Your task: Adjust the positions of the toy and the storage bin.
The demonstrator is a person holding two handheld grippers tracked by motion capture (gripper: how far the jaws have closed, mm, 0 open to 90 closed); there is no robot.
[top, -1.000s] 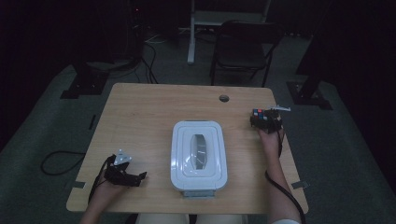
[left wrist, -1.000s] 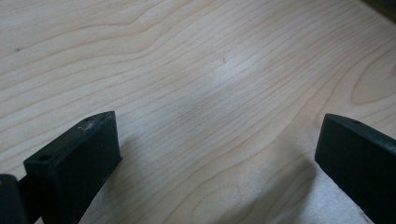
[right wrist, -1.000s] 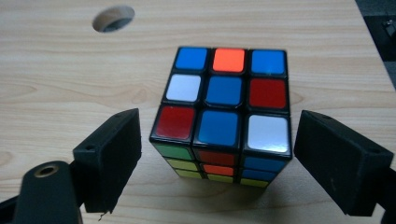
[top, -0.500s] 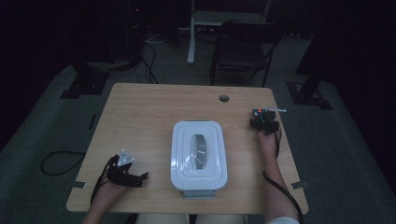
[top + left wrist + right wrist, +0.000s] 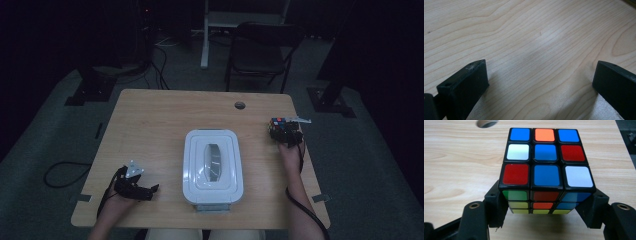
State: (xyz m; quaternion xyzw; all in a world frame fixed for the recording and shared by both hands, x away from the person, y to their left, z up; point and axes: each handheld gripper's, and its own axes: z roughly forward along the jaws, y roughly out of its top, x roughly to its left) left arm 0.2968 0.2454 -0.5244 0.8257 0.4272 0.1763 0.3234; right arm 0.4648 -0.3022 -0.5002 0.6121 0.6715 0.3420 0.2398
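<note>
A scrambled Rubik's cube (image 5: 546, 170) with a mostly blue top face sits near the table's right edge (image 5: 281, 126). My right gripper (image 5: 546, 207) has just been closing with the cube between its jaws, and both black pads now press on the cube's lower sides. From above, the right gripper (image 5: 284, 132) reaches the cube from the near side. My left gripper (image 5: 150, 190) rests at the front left of the table. Its jaws stand wide apart over bare wood in the left gripper view (image 5: 540, 80), with nothing between them.
A white lidded container (image 5: 190, 165) lies in the middle of the wooden table (image 5: 160, 125), between the two hands. A round cable hole (image 5: 240, 105) is at the far edge, beyond the cube (image 5: 486, 123). A dark chair (image 5: 260, 50) stands behind the table.
The right gripper stays at the cube and its jaws have drawn in onto it. The left hand and the container have not moved.
</note>
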